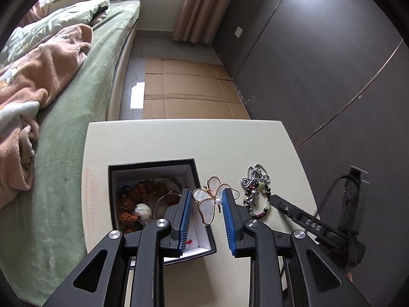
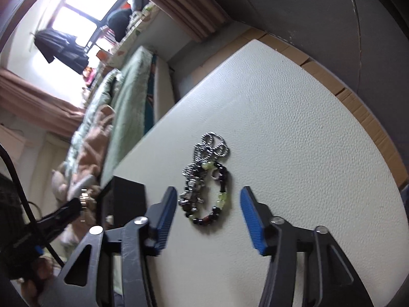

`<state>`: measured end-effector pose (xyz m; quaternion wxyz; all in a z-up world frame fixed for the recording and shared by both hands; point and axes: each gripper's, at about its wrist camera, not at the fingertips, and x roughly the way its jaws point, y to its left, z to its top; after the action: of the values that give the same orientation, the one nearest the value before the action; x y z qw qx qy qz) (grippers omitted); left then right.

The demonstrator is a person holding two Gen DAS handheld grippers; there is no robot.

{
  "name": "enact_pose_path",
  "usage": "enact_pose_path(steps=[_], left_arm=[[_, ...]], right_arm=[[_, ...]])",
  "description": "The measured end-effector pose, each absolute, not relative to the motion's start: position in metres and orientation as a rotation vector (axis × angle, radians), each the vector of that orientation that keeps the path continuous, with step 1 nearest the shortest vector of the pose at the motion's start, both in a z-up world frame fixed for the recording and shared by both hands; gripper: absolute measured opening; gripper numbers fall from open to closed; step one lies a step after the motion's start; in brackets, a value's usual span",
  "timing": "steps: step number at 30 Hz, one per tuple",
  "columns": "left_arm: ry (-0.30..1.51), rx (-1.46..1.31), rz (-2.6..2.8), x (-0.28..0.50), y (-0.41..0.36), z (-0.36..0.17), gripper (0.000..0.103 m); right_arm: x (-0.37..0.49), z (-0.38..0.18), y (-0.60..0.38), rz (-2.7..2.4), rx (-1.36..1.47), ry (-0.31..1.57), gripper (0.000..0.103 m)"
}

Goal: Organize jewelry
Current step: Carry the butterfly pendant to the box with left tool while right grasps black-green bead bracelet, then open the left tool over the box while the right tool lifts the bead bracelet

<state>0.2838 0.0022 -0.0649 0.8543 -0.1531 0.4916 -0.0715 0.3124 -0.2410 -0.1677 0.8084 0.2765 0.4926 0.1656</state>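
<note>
Pearly butterfly brooch [image 1: 214, 200] between left claw's [image 1: 207, 204] fingers.

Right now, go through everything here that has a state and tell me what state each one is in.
Left tool: open, the butterfly brooch between its pads; contact unclear.
Right tool: open, straddling the beaded bracelet.
Black box: lid off, beads and a bangle inside.
Beaded bracelet: on the table, tangled with the silver chain.

One table [image 1: 158, 143], one box [image 1: 153, 165], one butterfly brooch [image 1: 211, 202], one silver chain [image 2: 208, 151], one beaded bracelet [image 2: 221, 197], several pieces in the box too jumbled to count, two grippers [image 1: 207, 220] [image 2: 208, 220], one bed [image 1: 76, 117]
</note>
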Motion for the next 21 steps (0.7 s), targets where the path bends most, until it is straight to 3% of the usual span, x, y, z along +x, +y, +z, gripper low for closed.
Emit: enact_pose_path(steps=[8, 11, 13, 21], left_arm=[[0.999, -0.393, -0.155, 0.274, 0.033, -0.061, 0.026], [0.986, -0.411, -0.156, 0.272, 0.042, -0.061, 0.026], [0.979, -0.429, -0.158, 0.27, 0.048, -0.064, 0.026], [0.947, -0.489, -0.193, 0.264, 0.06, -0.071, 0.026]], right_arm=[[0.329, -0.159, -0.198, 0.164, 0.185, 1.098, 0.03], [0.329, -0.158, -0.176, 0.093, -0.019, 1.085, 0.021], [0.328, -0.156, -0.17, 0.111, -0.057, 1.08, 0.009], [0.318, -0.121, -0.172, 0.204, -0.028, 1.077, 0.008]])
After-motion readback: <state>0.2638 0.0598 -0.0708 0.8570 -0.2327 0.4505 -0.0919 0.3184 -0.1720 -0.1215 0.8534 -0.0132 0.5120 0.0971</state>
